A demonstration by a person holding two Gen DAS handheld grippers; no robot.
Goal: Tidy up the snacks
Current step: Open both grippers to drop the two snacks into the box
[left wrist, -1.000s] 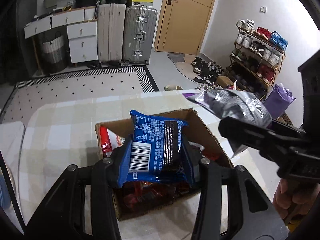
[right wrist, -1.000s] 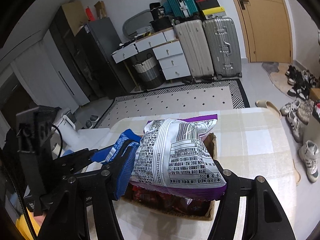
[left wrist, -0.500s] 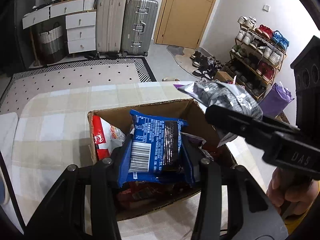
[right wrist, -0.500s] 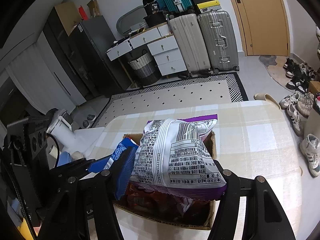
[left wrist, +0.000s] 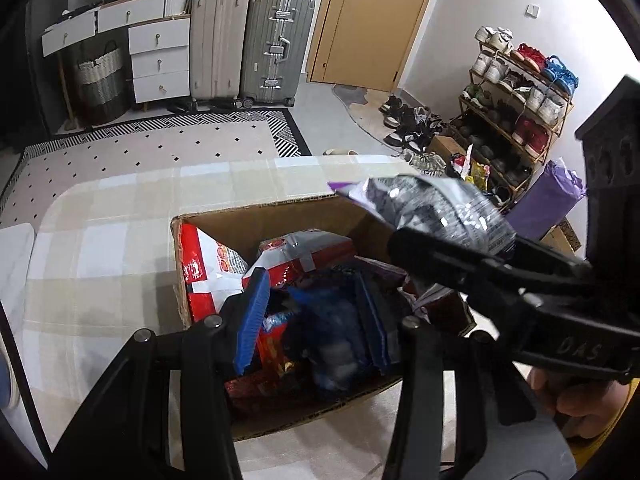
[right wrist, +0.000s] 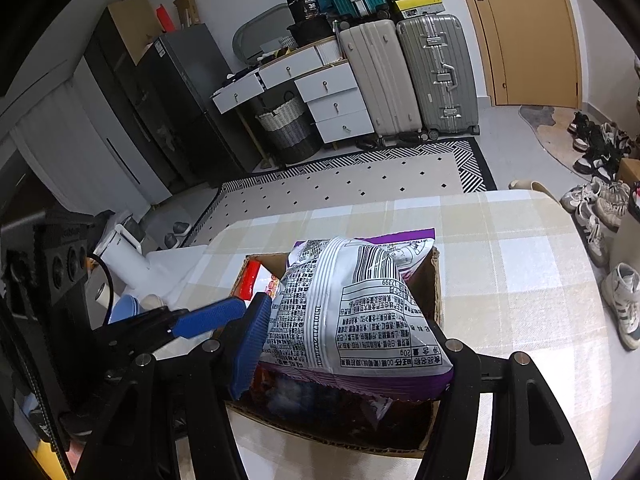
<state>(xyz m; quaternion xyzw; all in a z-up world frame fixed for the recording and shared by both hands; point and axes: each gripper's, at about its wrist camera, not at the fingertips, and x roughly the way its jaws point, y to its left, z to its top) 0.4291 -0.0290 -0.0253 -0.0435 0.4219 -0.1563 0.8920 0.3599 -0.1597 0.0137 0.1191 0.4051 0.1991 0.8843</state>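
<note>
Purple-white bag (right wrist: 352,312) clamped in right gripper (right wrist: 344,356) above box (right wrist: 434,280).

Blue packet (left wrist: 340,332) now out of left fingers (left wrist: 250,320), into box (left wrist: 280,210).

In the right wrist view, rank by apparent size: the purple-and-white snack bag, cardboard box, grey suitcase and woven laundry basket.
1. purple-and-white snack bag, though it is closest to the camera.
2. cardboard box, mostly hidden, so unsure.
3. grey suitcase.
4. woven laundry basket.
</note>
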